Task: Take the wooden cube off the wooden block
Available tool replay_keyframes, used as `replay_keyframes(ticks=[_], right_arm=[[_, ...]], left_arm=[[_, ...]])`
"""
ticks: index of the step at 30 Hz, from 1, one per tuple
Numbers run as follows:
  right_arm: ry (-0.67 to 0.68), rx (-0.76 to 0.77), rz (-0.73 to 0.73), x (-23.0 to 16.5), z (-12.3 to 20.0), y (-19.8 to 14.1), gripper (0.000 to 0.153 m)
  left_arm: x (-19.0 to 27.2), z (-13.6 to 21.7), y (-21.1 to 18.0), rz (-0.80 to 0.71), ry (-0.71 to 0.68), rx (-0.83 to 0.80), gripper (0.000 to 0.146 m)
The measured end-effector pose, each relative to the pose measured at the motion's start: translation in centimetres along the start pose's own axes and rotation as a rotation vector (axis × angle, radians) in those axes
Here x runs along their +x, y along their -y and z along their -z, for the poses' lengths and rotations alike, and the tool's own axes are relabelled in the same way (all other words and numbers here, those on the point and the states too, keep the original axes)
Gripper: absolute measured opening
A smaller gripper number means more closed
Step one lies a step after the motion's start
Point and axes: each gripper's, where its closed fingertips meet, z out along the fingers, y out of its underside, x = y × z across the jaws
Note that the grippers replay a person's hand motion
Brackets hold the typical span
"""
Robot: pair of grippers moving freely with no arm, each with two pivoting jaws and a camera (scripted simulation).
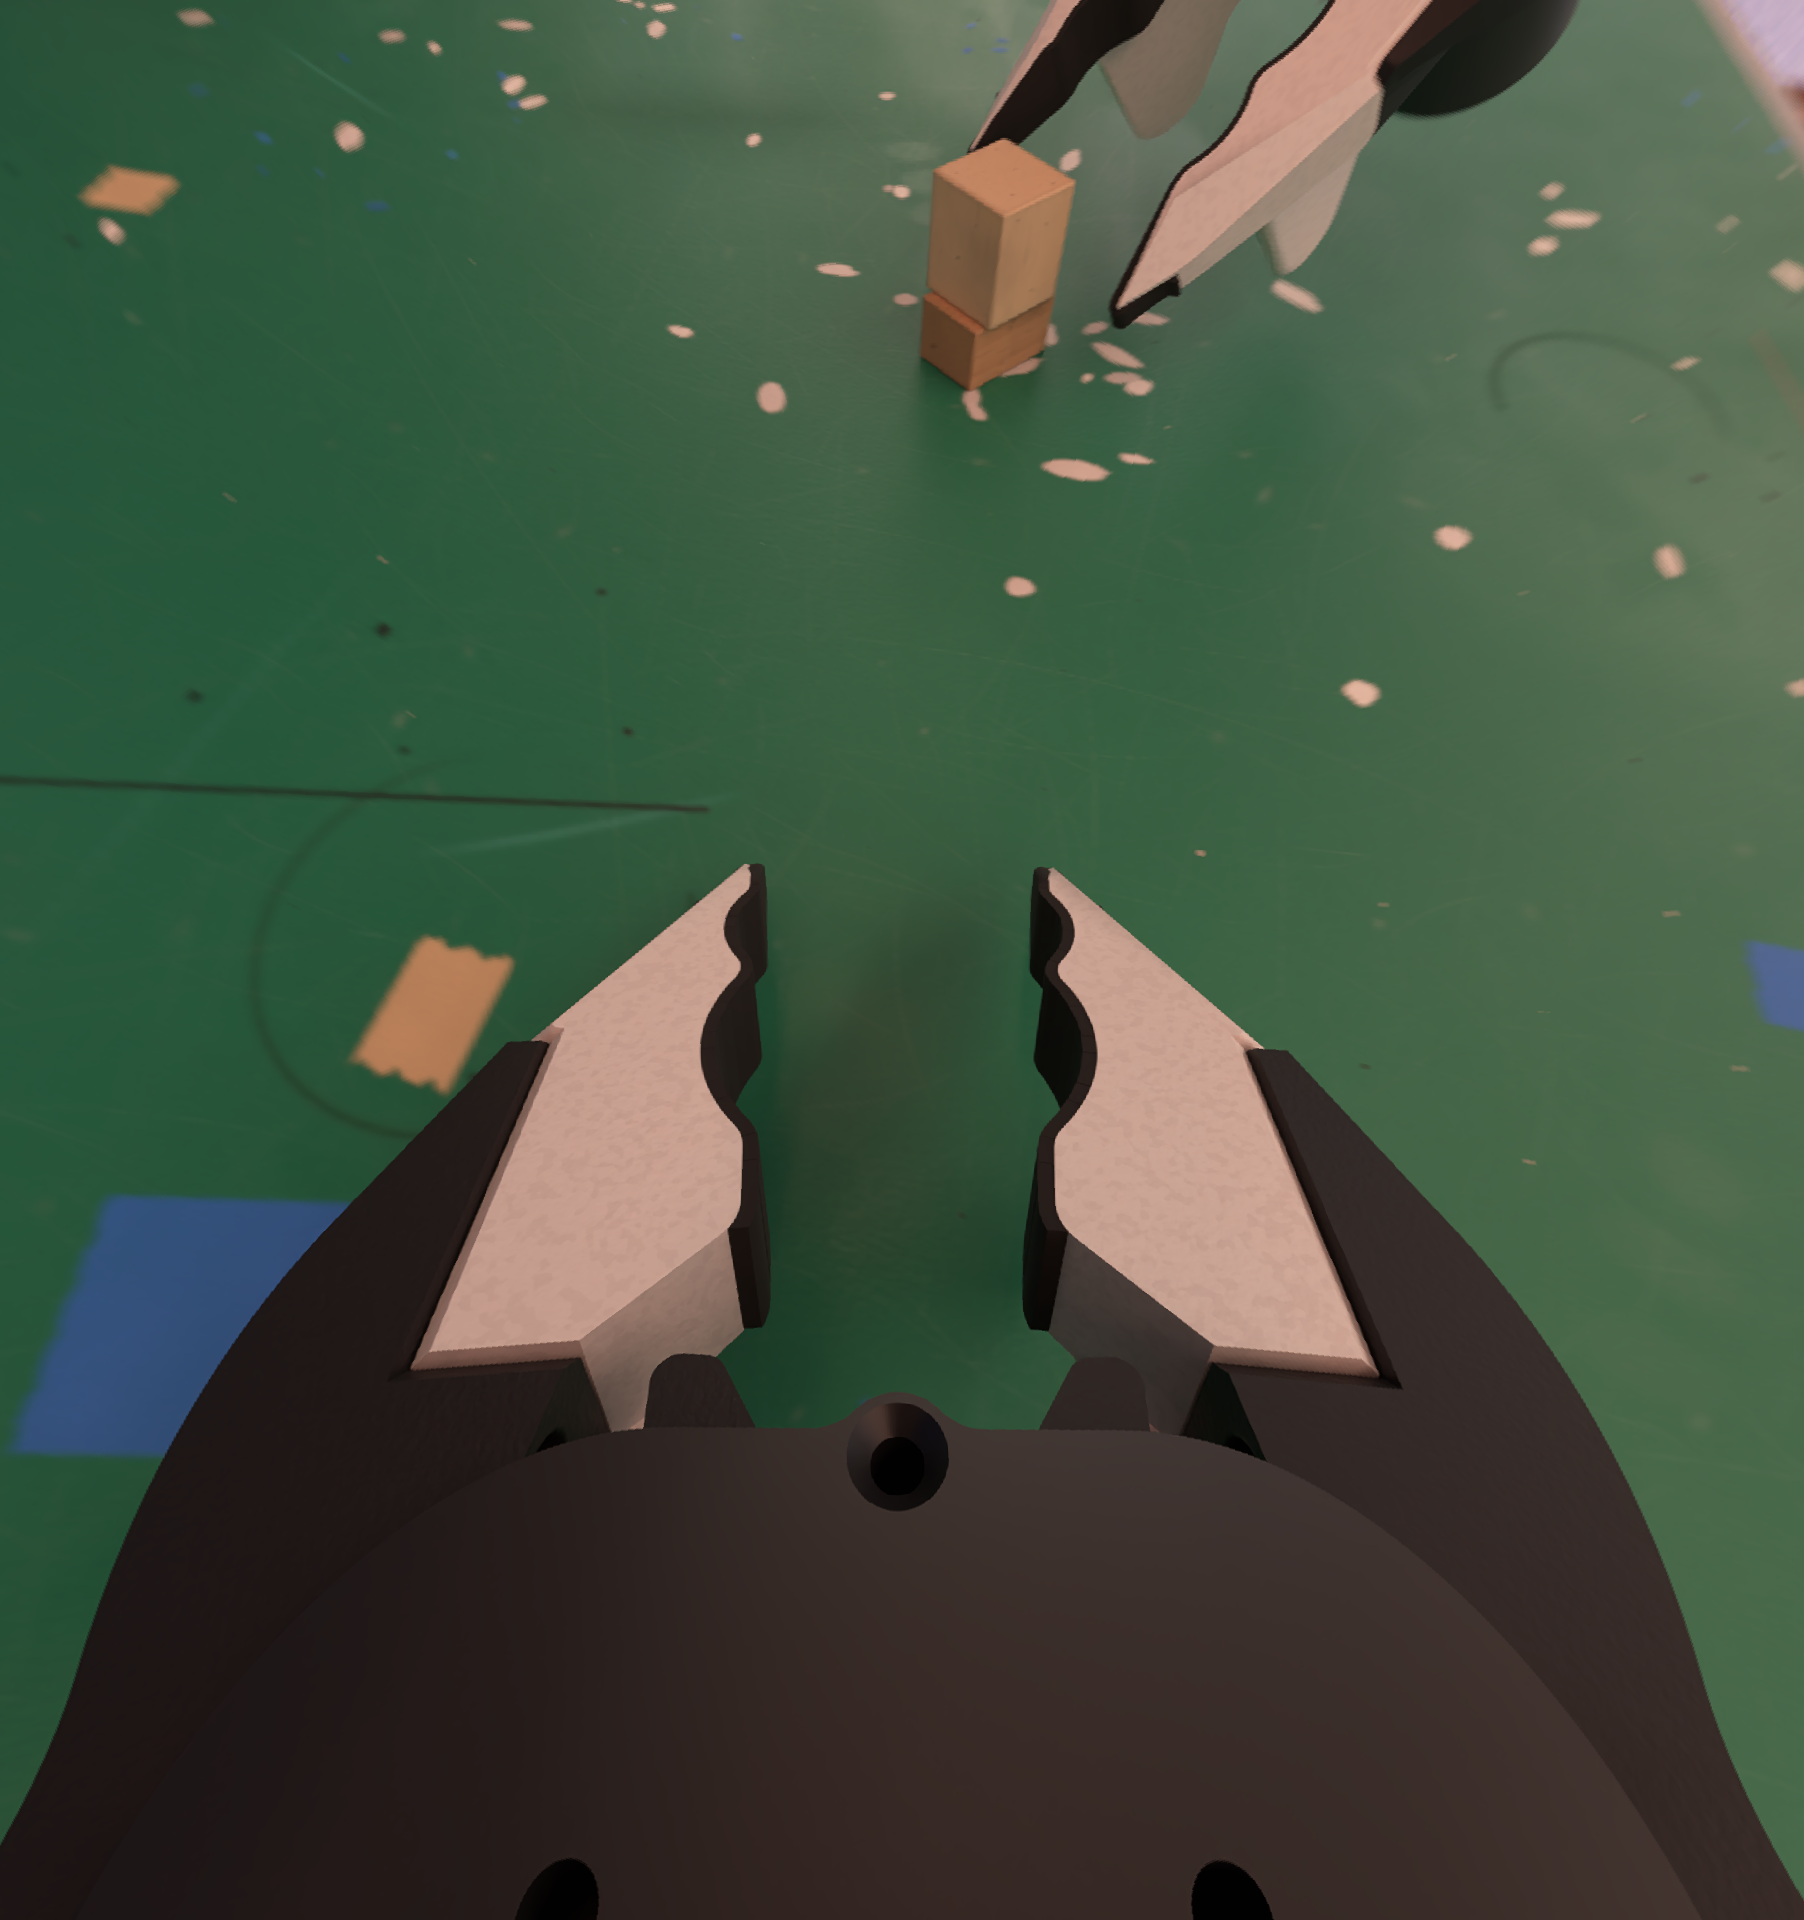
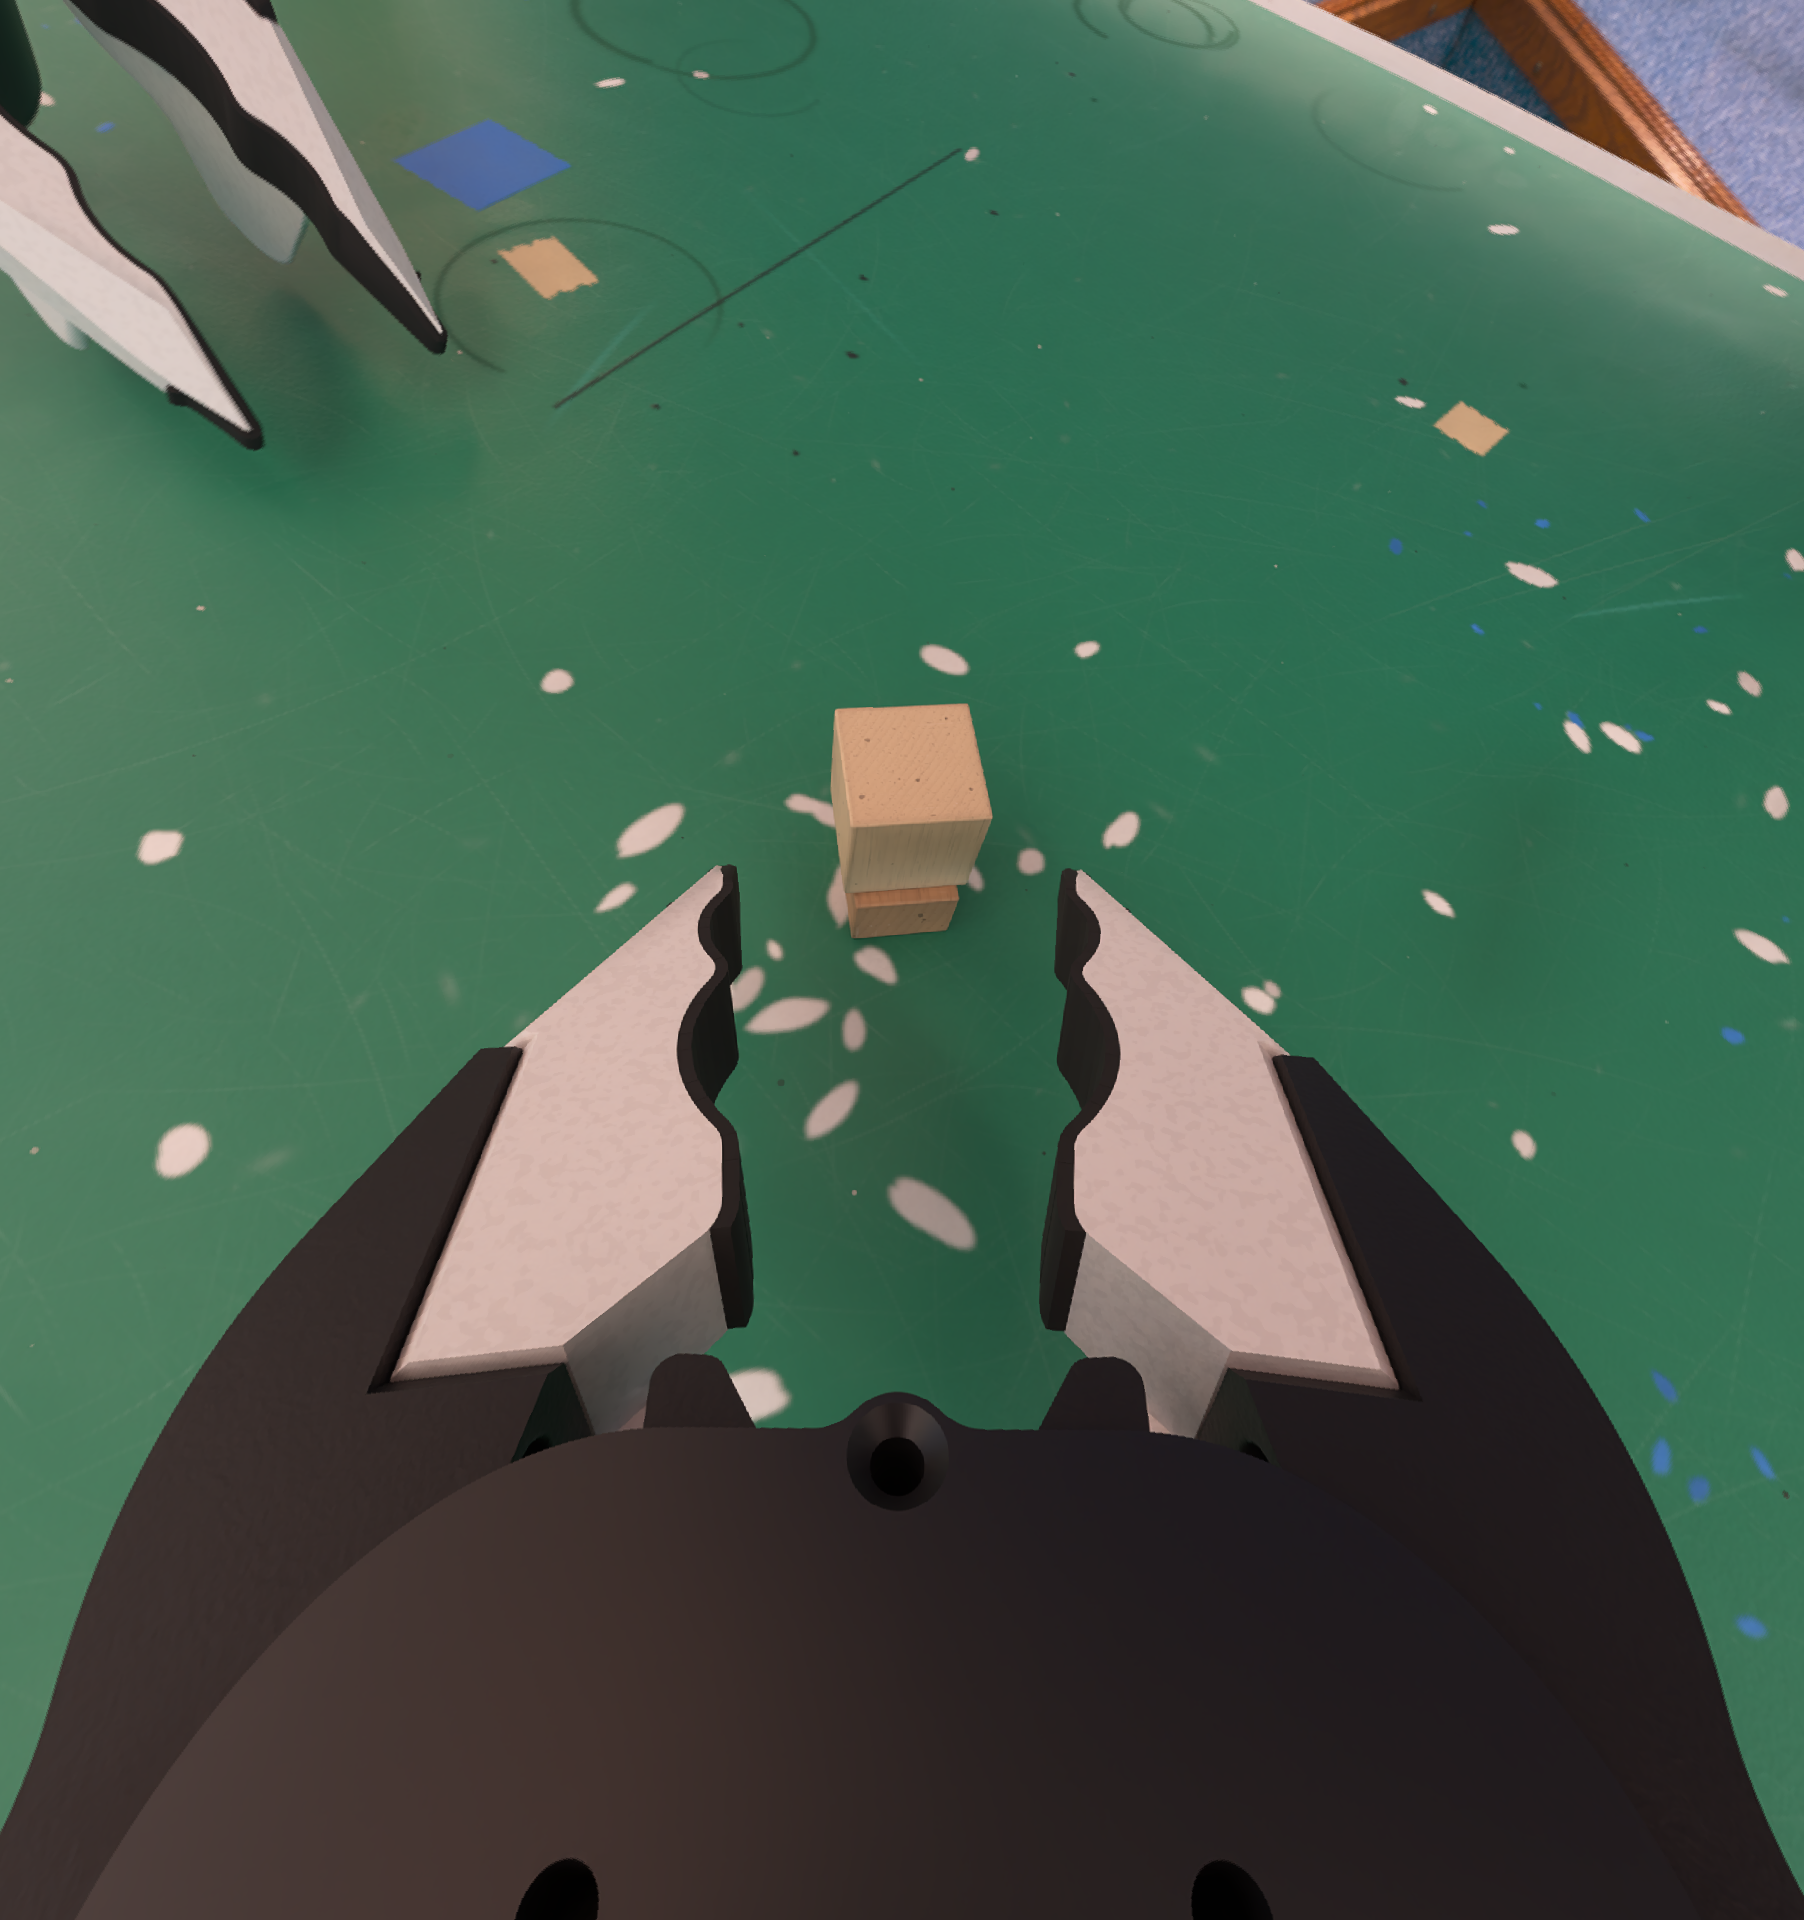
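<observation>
The pale, square-topped wooden cube (image 2: 910, 795) sits on top of the smaller, darker wooden block (image 2: 903, 911), the pair standing on the scuffed green worktop (image 2: 1293, 935) among white paint flecks. The right tool (image 2: 898, 873) is lined up on the stack, spread wide and holding nothing, with the cube just ahead of its fingertips and centred in the gap. From the left wrist view you can see those pale fingers (image 1: 1241, 197) flanking the cube, one behind it and one to its side, neither clearly touching.

The left tool (image 1: 898, 868) hangs well back, also released and empty, over bare worktop.

Now the risks, as I judge them. The cube overhangs the narrower block, so a finger arriving off-centre could nudge it sideways and topple the whole stack. Come in too low and the fingers may pinch the block along with the cube, or drag it. Close unevenly and the cube could twist and slip out.

Any writing? None that I can make out: just blue (image 2: 482, 161) and tan tape patches (image 2: 548, 266), thin drawn lines and circles.
</observation>
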Motion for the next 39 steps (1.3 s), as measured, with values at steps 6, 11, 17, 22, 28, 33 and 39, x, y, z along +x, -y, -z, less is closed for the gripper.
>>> replay_keyframes(ticks=[6, 11, 17, 22, 28, 33, 39], right_arm=[[0.081, -0.003, -0.027, -0.5, -0.1, 0.0, 0.068], [0.12, 0.01, -0.062, -0.1, -0.6, 0.5, 0.069], [0.216, 0.007, -0.128, -0.1, -0.8, 0.7, 0.07], [0.232, 0.01, -0.145, 0.2, -1.0, 0.8, 0.07], [0.26, -0.036, -0.127, -0.3, -1.3, 0.2, 0.068], [0.279, -0.07, -0.057, -1.1, -1.6, -0.1, 0.037], [0.24, -0.031, -0.044, -0.6, -1.9, 0.6, 0.03]], left_arm=[[0.9, 1.2, 0.0, 0.049, -0.044, 0.03, 0.057], [0.4, 2.1, 2.6, 0.117, -0.111, 0.133, 0.058], [-1.5, 2.1, 5.1, 0.036, -0.172, 0.163, 0.06], [-2.1, 0.2, 3.3, -0.08, -0.192, 0.077, 0.059], [-1.5, -0.1, 3.8, -0.007, -0.362, 0.079, 0.059], [-1.5, -0.3, 3.9, -0.047, -0.331, 0.083, 0.056], [-2.0, -0.6, 4.1, -0.034, -0.284, 0.09, 0.055]])
